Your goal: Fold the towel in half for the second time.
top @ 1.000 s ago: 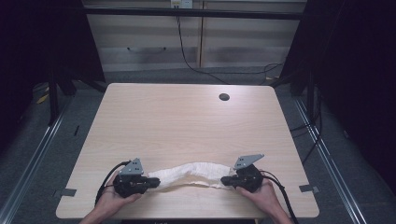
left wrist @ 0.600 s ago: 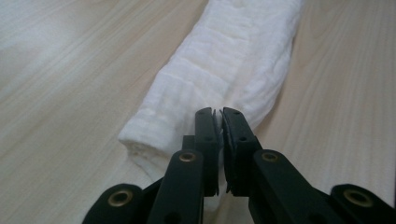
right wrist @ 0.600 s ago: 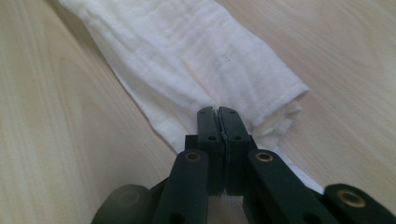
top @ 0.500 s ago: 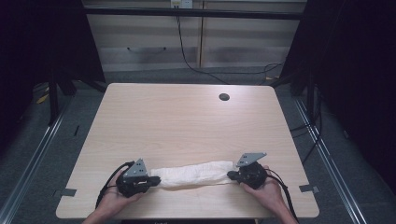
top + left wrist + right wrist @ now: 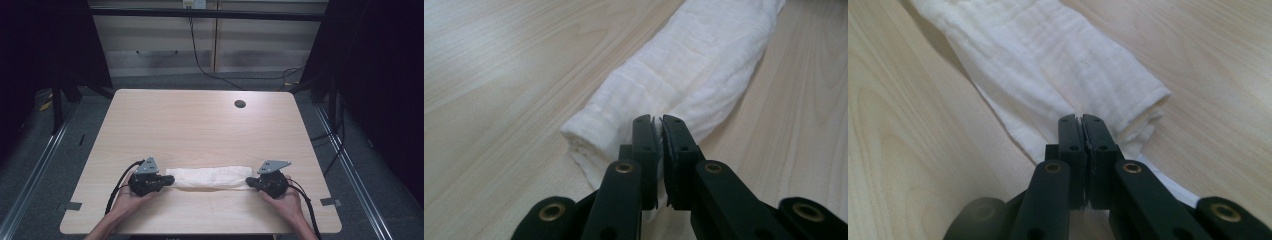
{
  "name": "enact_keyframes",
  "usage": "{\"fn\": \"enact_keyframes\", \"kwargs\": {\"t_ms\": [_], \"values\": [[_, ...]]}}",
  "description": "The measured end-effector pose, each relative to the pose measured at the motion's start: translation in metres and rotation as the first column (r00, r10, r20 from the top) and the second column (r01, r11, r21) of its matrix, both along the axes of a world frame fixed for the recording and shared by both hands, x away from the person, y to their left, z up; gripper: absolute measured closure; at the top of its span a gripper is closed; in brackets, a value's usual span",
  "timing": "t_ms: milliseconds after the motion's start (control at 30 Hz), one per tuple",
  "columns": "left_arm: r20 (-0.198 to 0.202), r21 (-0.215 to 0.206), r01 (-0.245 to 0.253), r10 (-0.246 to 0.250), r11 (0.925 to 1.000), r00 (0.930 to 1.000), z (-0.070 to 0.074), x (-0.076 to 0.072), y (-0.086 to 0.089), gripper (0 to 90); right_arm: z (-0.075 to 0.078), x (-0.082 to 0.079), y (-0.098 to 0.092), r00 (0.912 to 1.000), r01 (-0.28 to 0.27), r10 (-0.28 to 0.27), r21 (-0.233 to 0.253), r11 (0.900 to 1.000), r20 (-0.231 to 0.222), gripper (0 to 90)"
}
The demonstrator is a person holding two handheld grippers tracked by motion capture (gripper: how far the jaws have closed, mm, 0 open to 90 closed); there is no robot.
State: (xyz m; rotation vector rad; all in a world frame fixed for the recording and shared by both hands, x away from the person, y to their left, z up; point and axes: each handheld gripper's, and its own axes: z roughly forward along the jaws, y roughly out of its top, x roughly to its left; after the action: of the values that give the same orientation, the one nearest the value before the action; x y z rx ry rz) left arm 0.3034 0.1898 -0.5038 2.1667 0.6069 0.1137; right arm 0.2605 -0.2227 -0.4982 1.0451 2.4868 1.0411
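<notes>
On the pale wood table [image 5: 200, 125], each hand-held gripper [image 5: 167, 181] [image 5: 248, 182] pinches the cloth [image 5: 210, 177].

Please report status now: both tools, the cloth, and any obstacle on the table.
Left tool shut on white cloth, right tool shut on its other end. Cloth rolled, lying flat on table. Nothing in the way.

Bare table [image 5: 200, 125] beyond the rolled cloth [image 5: 210, 177]; only a small hole [image 5: 240, 104] near the far edge
</notes>
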Motion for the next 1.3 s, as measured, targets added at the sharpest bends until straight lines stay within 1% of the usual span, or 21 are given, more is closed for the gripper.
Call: {"fn": "enact_keyframes", "kwargs": {"t_ms": [67,100,133,167,267,400,433,467,533,633,733,767,867,933,1000,1033,1067,1133,1200,1233,1300], "values": [[-0.011,-0.006,0.021,-0.021,0.9998,0.9997,0.002,-0.001,0.002,83.5,0.0,-0.002,0.0,0.9999,-0.01,0.01,0.029,1.0,-0.011,83.6],[-0.006,-0.01,0.034,-0.034,0.9994,0.9994,0.002,-0.002,0.002,81.7,0.0,-0.003,0.0,0.9998,-0.018,0.018,0.032,0.999,0.001,82.3],[-0.006,-0.008,0.028,-0.028,0.9996,0.9996,0.002,-0.003,0.003,80.0,0.0,-0.004,0.0,0.9996,-0.028,0.027,0.035,0.999,0.004,81.6],[-0.015,-0.023,0.027,-0.028,0.9994,0.9995,0.002,-0.003,0.003,77.3,0.001,-0.005,0.0,0.9998,-0.022,0.021,0.034,0.999,0.006,80.1],[-0.009,-0.024,0.029,-0.029,0.9993,0.9995,0.004,-0.004,0.005,71.3,0.002,-0.006,-0.003,0.9999,-0.014,0.014,0.049,0.999,0.006,76.9],[-0.007,-0.042,0.025,-0.026,0.9988,0.9996,0.009,-0.008,0.013,64.2,0.005,-0.01,-0.007,0.9999,-0.014,0.015,0.087,0.996,-0.002,69.6],[-0.011,-0.067,0.017,-0.018,0.9976,0.9998,0.01,-0.009,0.014,62.5,0.005,-0.011,-0.007,0.9998,-0.02,0.02,0.095,0.995,-0.002,68.3],[-0.018,-0.077,0.022,-0.023,0.9968,0.9996,0.012,-0.009,0.016,60.2,0.006,-0.012,-0.008,0.9996,-0.029,0.029,0.106,0.994,-0.003,66.8],[-0.017,-0.093,0.003,-0.005,0.9957,0.9998,0.015,-0.01,0.019,55.0,0.008,-0.013,-0.01,0.9996,-0.027,0.027,0.138,0.99,0.0,65.2],[-0.012,-0.132,-0.019,0.017,0.991,0.9998,0.02,-0.009,0.024,52.7,0.013,-0.013,-0.015,0.9999,-0.007,0.005,0.194,0.981,0.013,62.5],[-0.032,-0.161,-0.069,0.064,0.9845,0.9974,0.025,-0.007,0.028,45.7,0.019,-0.013,-0.019,0.9993,0.02,-0.027,0.226,0.974,0.026,56.3],[-0.046,-0.176,-0.089,0.082,0.9804,0.9956,0.027,-0.006,0.029,42.9,0.021,-0.012,-0.02,0.9988,0.03,-0.038,0.232,0.972,0.03,53.9],[-0.067,-0.177,-0.145,0.135,0.9734,0.9885,0.034,-0.004,0.036,39.0,0.029,-0.012,-0.025,0.996,0.068,-0.08,0.245,0.967,0.039,47.9],[-0.061,-0.181,-0.162,0.154,0.97,0.9863,0.038,-0.005,0.043,37.8,0.033,-0.013,-0.031,0.9933,0.094,-0.108,0.26,0.961,0.041,46.0],[-0.035,-0.173,-0.177,0.174,0.9688,0.9842,0.044,-0.009,0.051,39.1,0.037,-0.013,-0.039,0.99,0.121,-0.136,0.275,0.954,0.036,45.0],[-0.043,-0.18,-0.2,0.195,0.9631,0.9798,0.045,-0.011,0.056,39.1,0.039,-0.014,-0.043,0.9879,0.134,-0.15,0.278,0.951,0.038,44.0],[-0.049,-0.178,-0.214,0.209,0.9605,0.9767,0.046,-0.013,0.06,39.1,0.04,-0.015,-0.048,0.9852,0.15,-0.167,0.276,0.949,0.039,43.2],[-0.048,-0.16,-0.244,0.239,0.9566,0.9698,0.045,-0.018,0.068,39.1,0.043,-0.019,-0.058,0.9774,0.187,-0.207,0.286,0.94,0.041,41.6],[-0.071,-0.144,-0.27,0.262,0.9521,0.9625,0.041,-0.022,0.076,37.8,0.043,-0.023,-0.067,0.9679,0.226,-0.248,0.295,0.929,0.04,40.0],[-0.08,-0.134,-0.279,0.271,0.9508,0.9594,0.038,-0.024,0.079,36.9,0.042,-0.026,-0.071,0.9623,0.246,-0.269,0.291,0.925,0.04,39.6],[-0.088,-0.111,-0.302,0.294,0.9468,0.9519,0.034,-0.026,0.085,34.9,0.039,-0.031,-0.079,0.9559,0.271,-0.292,0.285,0.92,0.033,39.4]]}}
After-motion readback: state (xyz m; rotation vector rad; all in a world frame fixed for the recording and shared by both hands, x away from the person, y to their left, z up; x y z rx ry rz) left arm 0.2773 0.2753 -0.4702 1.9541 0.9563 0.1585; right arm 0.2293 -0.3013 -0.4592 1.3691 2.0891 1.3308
